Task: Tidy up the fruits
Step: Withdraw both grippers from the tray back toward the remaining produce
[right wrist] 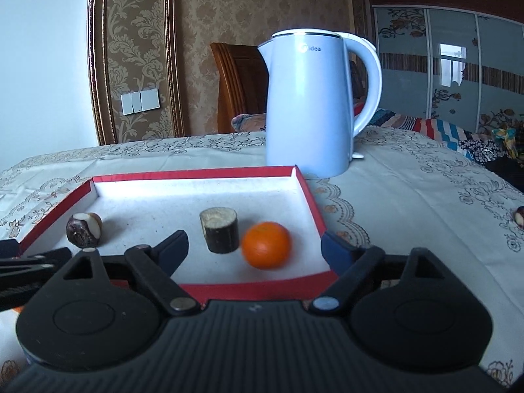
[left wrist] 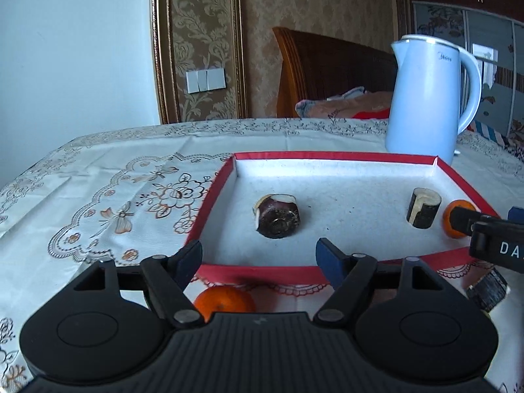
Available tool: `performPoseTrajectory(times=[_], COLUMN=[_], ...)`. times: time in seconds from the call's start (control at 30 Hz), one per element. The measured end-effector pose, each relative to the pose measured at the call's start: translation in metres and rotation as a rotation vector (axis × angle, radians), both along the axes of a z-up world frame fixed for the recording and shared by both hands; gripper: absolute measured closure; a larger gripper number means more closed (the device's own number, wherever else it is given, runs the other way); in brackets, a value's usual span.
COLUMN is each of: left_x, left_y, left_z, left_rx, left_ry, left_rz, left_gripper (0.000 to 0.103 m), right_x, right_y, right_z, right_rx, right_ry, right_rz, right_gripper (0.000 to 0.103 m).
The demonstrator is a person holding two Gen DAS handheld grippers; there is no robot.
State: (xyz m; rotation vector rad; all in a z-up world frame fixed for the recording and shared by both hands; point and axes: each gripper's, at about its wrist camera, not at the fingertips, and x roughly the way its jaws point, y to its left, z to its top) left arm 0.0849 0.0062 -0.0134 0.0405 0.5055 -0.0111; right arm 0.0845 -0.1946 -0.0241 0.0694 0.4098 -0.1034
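Observation:
A red-rimmed tray (left wrist: 213, 196) (right wrist: 311, 196) with a white floor lies on the table. In it are a dark water chestnut (left wrist: 276, 216) (right wrist: 83, 229), a dark sugarcane piece (left wrist: 423, 208) (right wrist: 222, 231) and an orange (right wrist: 267, 245) (left wrist: 453, 219), which looks blurred. My left gripper (left wrist: 258, 260) is open and empty at the tray's near edge. A second orange (left wrist: 226, 301) lies on the cloth under it. My right gripper (right wrist: 255, 249) is open and empty, with the orange just beyond its fingertips.
A pale blue kettle (left wrist: 429, 98) (right wrist: 311, 104) stands behind the tray. Another sugarcane piece (left wrist: 488, 290) lies on the cloth near the tray's right front corner. A water chestnut (right wrist: 519, 216) lies far right. The flowered tablecloth (left wrist: 114, 180) stretches left.

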Motion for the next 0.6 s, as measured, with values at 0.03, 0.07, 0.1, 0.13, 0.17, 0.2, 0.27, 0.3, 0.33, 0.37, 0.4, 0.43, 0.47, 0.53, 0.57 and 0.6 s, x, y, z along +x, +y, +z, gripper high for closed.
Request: performPoseTrajectory(times=[0.03,0.07,0.1,0.13,0.17,0.2,0.27,0.3,0.33,0.37,0.4,0.43,0.47,0.53,0.57,0.6], left_x=[-0.004,-0.006,-0.008,-0.012,-0.013,-0.015,-0.018,-0.019,-0.021,-0.023,-0.025,-0.027,-0.028,-0.028,-0.028,-0.029], left_y=[0.003,0.006,0.009,0.012,0.014,0.017,0.022,0.025,0.027,0.031,0.034,0.038,0.041,0.045,0.045,0.045], left_z=[0.000,0.000,-0.001,-0.001,-0.001,-0.001,-0.001,-0.003,-0.005,-0.006,-0.007,-0.007,-0.008,-0.008,-0.009,-0.009], left_rx=[-0.009,-0.019,-0.027,-0.033,-0.042,-0.052,-0.057,-0.052,-0.044,-0.043,-0.048,-0.059,-0.072,-0.090,-0.092,-0.090], left_ry=[0.003,0.004,0.007,0.010,0.011,0.015,0.035,0.052,0.066,0.073,0.079,0.079,0.078,0.078,0.080,0.081], left_rz=[0.001,0.001,0.003,0.006,0.007,0.007,-0.003,-0.001,0.006,0.012,0.015,0.019,0.025,0.030,0.029,0.027], left_gripper=[0.026,0.026,0.026,0.026,0.026,0.026,0.026,0.026,0.026,0.026,0.026,0.026,0.026,0.026,0.026,0.026], right_x=[-0.002,-0.004,-0.006,-0.008,-0.009,-0.011,-0.014,-0.016,-0.019,-0.023,-0.028,-0.033,-0.038,-0.047,-0.050,-0.053], right_y=[-0.001,-0.001,-0.001,-0.001,-0.002,-0.002,-0.003,-0.004,-0.008,-0.012,-0.016,-0.021,-0.027,-0.036,-0.038,-0.040], right_z=[0.000,-0.001,-0.001,-0.002,-0.003,-0.003,-0.003,-0.003,-0.003,-0.004,-0.006,-0.008,-0.009,-0.010,-0.010,-0.010], right_rx=[0.002,0.001,-0.003,-0.005,-0.005,-0.005,0.001,0.009,0.023,0.042,0.061,0.077,0.098,0.124,0.123,0.122], right_ry=[0.000,0.001,0.003,0.004,0.006,0.005,0.006,0.008,0.014,0.024,0.031,0.032,0.030,0.019,0.021,0.022], right_rz=[-0.001,-0.004,-0.007,-0.008,-0.006,-0.008,-0.008,-0.010,-0.008,-0.006,-0.009,-0.016,-0.022,-0.044,-0.051,-0.050], right_gripper=[0.016,0.015,0.015,0.015,0.015,0.015,0.015,0.015,0.015,0.015,0.015,0.014,0.014,0.013,0.013,0.013])
